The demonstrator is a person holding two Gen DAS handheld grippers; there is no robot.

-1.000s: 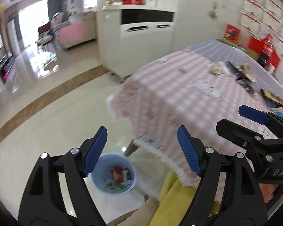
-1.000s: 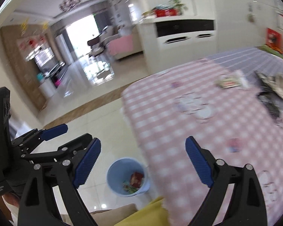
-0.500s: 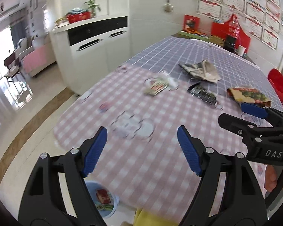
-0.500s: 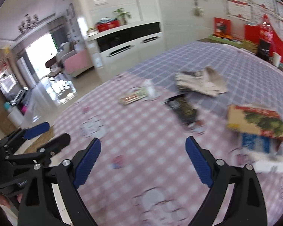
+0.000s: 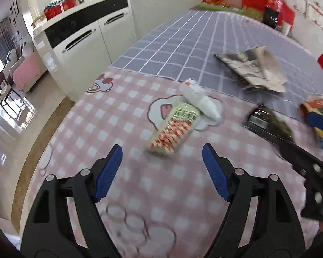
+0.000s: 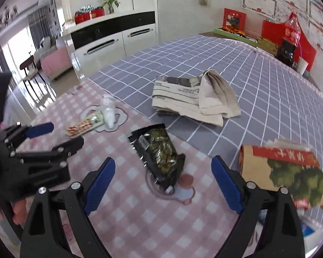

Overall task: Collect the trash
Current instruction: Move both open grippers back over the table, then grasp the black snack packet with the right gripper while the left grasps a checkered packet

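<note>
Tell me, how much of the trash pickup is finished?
Nothing shows as done here. Both the left gripper and right gripper are open and empty. Left on the table: red-and-white wrapper, white bottle, dark snack bag, folded newspaper and cardboard box.

In the left wrist view the red-and-white wrapper [image 5: 172, 129] ahead of the left hand-held gripper [image 5: 161, 167] is smeared by motion, so its print cannot be read, and the dark snack bag [image 5: 271, 124] to its right is just as blurred. The right hand-held gripper [image 5: 308, 172] enters there only as a black arm cut by the right edge, its fingertips out of sight. In the right wrist view the printed carton [image 6: 290, 169] right of the right hand-held gripper [image 6: 161, 180] is blurred and partly covered by a finger, and things beneath it run off the edge, unidentifiable.
</note>
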